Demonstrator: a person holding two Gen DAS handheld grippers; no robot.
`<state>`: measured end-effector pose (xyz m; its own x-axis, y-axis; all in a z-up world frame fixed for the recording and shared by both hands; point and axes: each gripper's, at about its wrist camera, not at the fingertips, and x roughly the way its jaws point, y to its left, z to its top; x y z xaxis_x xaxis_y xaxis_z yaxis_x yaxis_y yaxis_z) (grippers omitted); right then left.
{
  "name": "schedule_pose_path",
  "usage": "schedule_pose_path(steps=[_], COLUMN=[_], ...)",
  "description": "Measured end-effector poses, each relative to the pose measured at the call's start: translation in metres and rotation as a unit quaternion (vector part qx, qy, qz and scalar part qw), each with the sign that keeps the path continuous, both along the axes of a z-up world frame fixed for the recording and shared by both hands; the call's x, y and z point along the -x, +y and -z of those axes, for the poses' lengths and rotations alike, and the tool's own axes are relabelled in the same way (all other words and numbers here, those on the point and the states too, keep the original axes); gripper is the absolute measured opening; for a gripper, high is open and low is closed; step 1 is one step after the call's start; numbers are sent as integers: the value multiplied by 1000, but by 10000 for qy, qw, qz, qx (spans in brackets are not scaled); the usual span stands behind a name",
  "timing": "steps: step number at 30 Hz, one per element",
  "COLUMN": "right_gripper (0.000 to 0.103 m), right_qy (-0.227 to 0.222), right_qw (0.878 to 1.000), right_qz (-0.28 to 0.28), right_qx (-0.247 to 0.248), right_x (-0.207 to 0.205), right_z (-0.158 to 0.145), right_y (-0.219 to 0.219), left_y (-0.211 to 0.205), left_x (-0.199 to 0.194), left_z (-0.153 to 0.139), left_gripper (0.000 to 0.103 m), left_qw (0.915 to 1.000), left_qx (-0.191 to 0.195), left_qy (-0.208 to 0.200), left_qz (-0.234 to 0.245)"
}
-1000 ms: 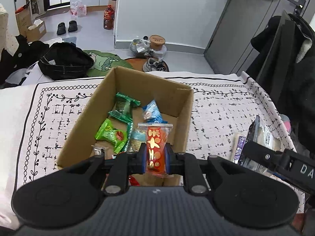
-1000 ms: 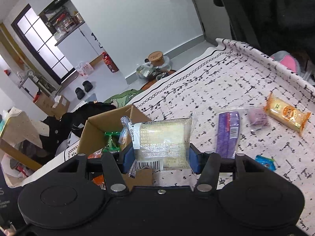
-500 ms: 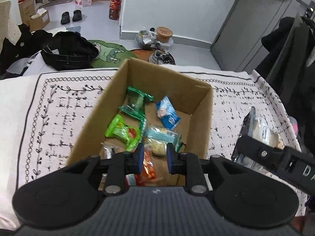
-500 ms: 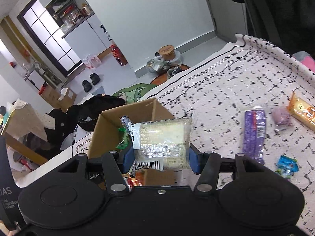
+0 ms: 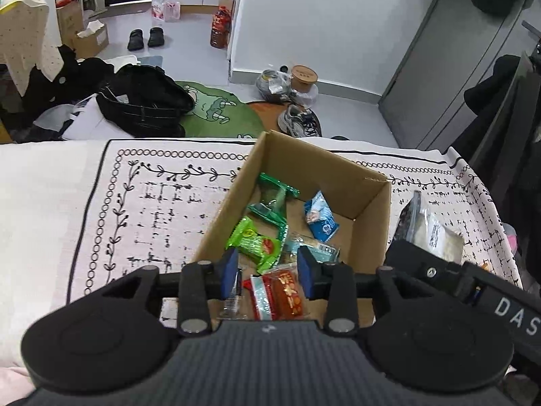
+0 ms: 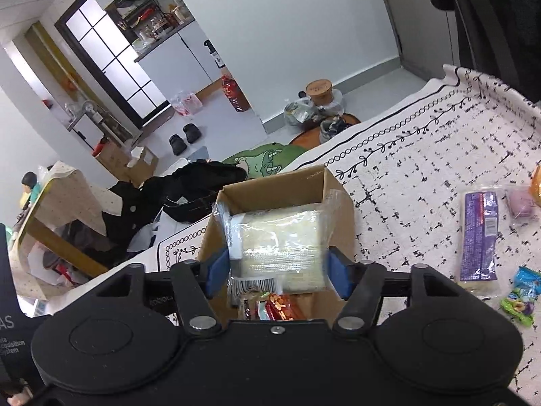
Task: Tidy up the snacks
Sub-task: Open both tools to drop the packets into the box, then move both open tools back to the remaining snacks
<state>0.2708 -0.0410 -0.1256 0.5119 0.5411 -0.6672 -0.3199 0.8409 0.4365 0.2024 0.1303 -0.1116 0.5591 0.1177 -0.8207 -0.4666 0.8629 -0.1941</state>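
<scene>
Two grippers are hovering over the box point(image 5: 370, 203): left gripper point(image 5: 267, 272) spreading empty, right gripper point(image 6: 277, 267) releasing a soft, crinkly cracker pack point(image 6: 280, 240), best held by its sides.

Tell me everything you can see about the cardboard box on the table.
The cardboard box is plain brown corrugated card, open-topped, standing upright on the patterned tablecloth. Inside lie wrapped snacks: a green packet, a blue packet and a red packet near the front wall. The left claw hovers open above it, touching nothing.
</scene>
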Motion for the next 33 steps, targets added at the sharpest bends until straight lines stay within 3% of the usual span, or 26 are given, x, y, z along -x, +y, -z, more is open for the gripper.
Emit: schedule_pose_path(steps=[10, 16, 25, 33], right_gripper=[72, 76, 81, 86], right_qy=[-24, -17, -119, -212], right_qw=[9998, 9989, 9968, 9941], right_qz=[169, 389, 648, 918], right_qx=[129, 270, 444, 546], right_x=[4, 7, 11, 11], right_z=[-11, -14, -21, -27], right_y=[-24, -49, -91, -131], left_y=[-11, -26, -54, -84], left_x=[7, 5, 2, -1], left_z=[-12, -18, -25, -34], left_gripper=[71, 78, 81, 97], left_qw=[9998, 9997, 9990, 9965], left_qx=[-166, -194, -232, -332], left_qy=[-27, -10, -77, -301], left_qz=[59, 174, 373, 704])
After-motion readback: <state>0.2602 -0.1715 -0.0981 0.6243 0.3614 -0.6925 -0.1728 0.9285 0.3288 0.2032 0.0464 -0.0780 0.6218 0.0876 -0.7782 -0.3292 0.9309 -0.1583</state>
